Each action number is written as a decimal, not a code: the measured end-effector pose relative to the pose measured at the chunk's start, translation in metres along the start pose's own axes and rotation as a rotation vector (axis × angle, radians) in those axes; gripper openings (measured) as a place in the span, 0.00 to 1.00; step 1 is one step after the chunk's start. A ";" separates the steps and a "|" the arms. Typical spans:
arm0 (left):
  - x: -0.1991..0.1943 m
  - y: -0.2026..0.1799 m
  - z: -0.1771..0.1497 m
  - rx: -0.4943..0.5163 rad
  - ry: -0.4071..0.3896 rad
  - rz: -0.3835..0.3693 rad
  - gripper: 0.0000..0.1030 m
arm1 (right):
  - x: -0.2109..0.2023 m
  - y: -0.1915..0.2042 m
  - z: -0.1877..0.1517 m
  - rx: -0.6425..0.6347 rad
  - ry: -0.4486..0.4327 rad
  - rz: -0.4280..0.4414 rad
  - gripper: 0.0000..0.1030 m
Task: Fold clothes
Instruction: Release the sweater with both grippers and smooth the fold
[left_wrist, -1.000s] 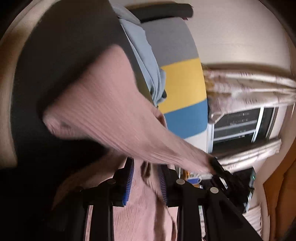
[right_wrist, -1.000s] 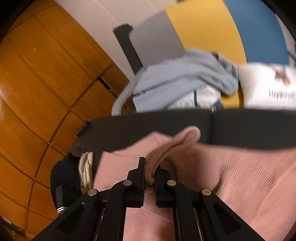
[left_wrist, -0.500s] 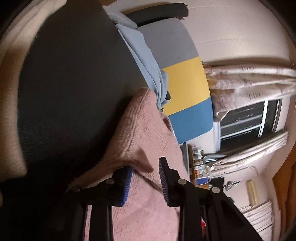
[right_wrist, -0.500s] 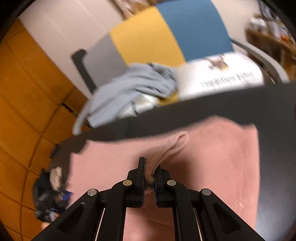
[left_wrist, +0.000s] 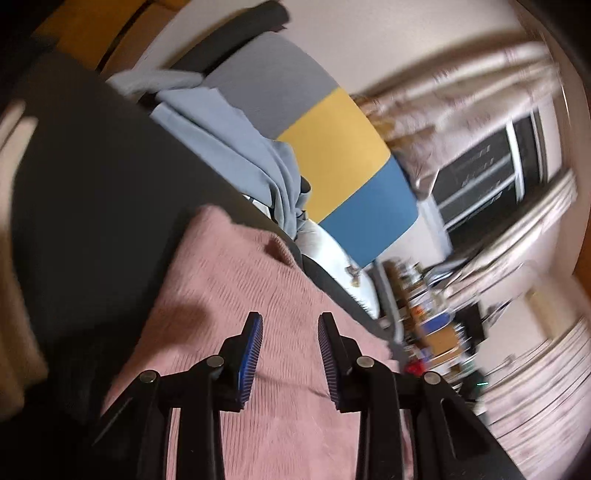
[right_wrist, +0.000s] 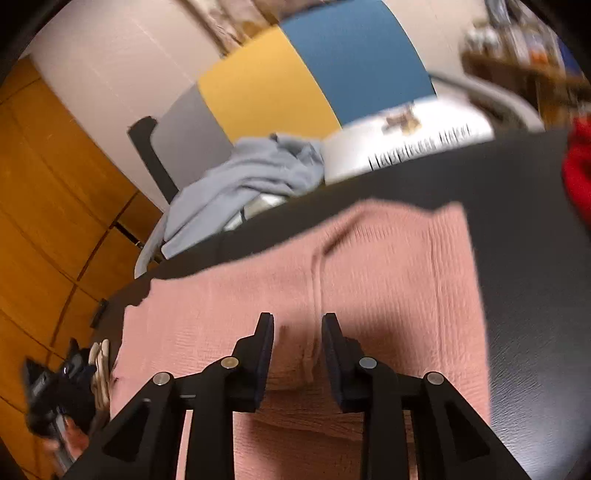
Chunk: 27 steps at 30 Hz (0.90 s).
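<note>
A pink knitted sweater (right_wrist: 388, 266) lies flat on a dark table (right_wrist: 528, 229), folded into a rough rectangle with a seam or sleeve edge running down its middle. My right gripper (right_wrist: 297, 325) hovers open just above it, nothing between its fingers. In the left wrist view the same pink sweater (left_wrist: 236, 288) spreads under my left gripper (left_wrist: 290, 325), which is also open and empty, blue pads showing. The dark table (left_wrist: 92, 177) stretches to the left of the sweater.
A grey, yellow and blue chair back (right_wrist: 303, 81) stands behind the table, with a pale blue garment (right_wrist: 243, 177) and a white printed cushion (right_wrist: 413, 140) on it. A red item (right_wrist: 578, 162) sits at the table's right edge. Wooden panelling (right_wrist: 48, 184) is at left.
Both grippers have let go of the pink sweater and opened. The raised fold held a second ago now lies flat on the table, and both grippers have drawn back slightly.
</note>
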<state>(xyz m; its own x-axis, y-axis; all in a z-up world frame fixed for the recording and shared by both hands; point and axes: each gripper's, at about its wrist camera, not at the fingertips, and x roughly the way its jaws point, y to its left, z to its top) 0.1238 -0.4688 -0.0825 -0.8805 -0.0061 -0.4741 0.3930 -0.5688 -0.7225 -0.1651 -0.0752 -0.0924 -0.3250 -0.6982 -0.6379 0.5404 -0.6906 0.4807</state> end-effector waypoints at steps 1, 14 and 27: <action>0.008 -0.002 0.003 0.012 0.007 0.010 0.29 | -0.005 0.007 0.002 -0.029 -0.011 0.000 0.29; 0.050 0.026 -0.022 0.183 0.107 0.131 0.31 | 0.065 0.071 -0.025 -0.413 0.170 -0.164 0.58; 0.068 0.034 -0.008 0.139 0.070 0.138 0.16 | 0.058 0.050 -0.035 -0.365 0.074 -0.110 0.67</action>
<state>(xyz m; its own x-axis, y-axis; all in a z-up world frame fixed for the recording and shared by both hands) 0.0795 -0.4818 -0.1434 -0.7983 -0.0369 -0.6012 0.4636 -0.6750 -0.5741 -0.1300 -0.1442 -0.1262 -0.3467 -0.5989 -0.7219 0.7504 -0.6388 0.1697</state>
